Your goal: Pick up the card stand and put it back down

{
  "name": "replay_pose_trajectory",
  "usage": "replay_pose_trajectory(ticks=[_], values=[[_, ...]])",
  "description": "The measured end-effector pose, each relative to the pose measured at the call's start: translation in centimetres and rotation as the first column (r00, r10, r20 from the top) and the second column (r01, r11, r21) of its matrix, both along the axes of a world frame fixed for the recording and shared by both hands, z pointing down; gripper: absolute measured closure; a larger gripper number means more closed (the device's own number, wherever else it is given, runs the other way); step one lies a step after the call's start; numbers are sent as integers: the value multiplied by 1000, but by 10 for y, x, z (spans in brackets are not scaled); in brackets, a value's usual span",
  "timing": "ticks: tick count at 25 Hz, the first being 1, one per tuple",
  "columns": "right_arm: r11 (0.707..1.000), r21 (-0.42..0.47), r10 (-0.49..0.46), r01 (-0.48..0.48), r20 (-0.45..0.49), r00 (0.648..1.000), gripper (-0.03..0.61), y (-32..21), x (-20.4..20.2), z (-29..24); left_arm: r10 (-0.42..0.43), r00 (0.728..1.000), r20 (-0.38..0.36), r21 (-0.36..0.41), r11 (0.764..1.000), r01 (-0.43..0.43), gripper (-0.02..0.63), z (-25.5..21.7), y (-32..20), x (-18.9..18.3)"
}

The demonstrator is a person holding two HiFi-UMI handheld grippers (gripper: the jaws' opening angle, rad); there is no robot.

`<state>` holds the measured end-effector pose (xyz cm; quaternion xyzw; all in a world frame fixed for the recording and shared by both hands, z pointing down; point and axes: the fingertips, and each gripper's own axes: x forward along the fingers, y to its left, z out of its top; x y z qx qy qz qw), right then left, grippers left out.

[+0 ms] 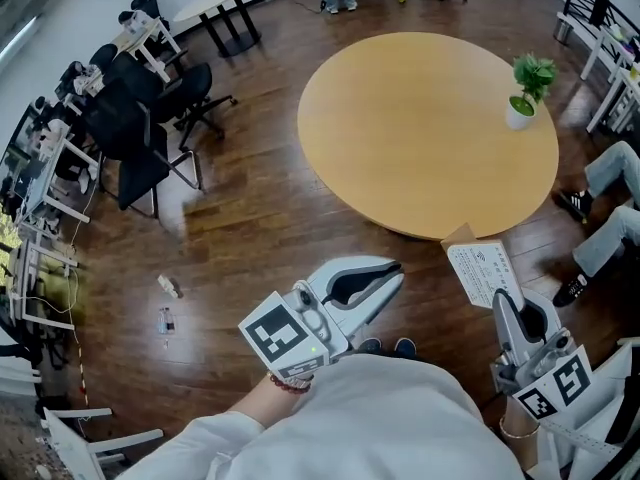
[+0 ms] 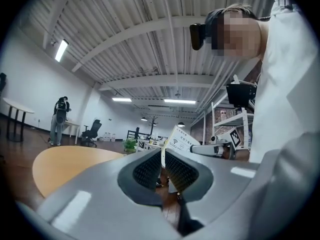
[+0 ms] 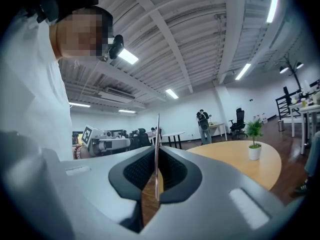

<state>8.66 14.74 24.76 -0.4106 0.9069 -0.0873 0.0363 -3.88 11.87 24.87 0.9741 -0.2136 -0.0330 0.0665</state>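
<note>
2 grippers over open floor [image 1: 250, 248] off the near edge of the tabletop [image 1: 420, 128]: right gripper [image 1: 506, 300] grasps the card stand [image 1: 483, 273], print unreadable; left gripper [image 1: 393, 270] has fingers clenched, empty.

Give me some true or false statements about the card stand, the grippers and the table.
1. The right gripper is shut on the card stand. True.
2. The card stand rests on the table. False: it is held in the air at the table's near edge.
3. A plant stands on the table. True.
4. The left gripper grips the plant. False: its jaws are together on nothing, far from the plant.
</note>
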Motion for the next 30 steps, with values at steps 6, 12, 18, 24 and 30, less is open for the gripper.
replay_pose_trajectory(ticks=[6, 12, 18, 24, 30], values=[[1000, -2, 19, -19, 1, 1000, 558, -4, -19, -9, 16, 1000, 21, 1, 1000, -16, 614, 0, 2, -13], [1000, -15, 27, -27, -9, 1000, 558, -2, -26, -2, -1, 999, -35, -51, 999, -1, 614, 6, -4, -27], [999, -25, 44, -44, -10, 999, 558, 0, -27, -1, 1, 999, -38, -66, 998, -3, 614, 9, -9, -32], [998, -30, 50, -50, -13, 999, 558, -3, -37, -3, 18, 999, -46, -74, 997, -21, 614, 11, -13, -40], [996, -19, 87, -87, -12, 996, 558, -12, -45, -4, 55, 998, -42, -114, 992, -59, 614, 32, -14, -56]])
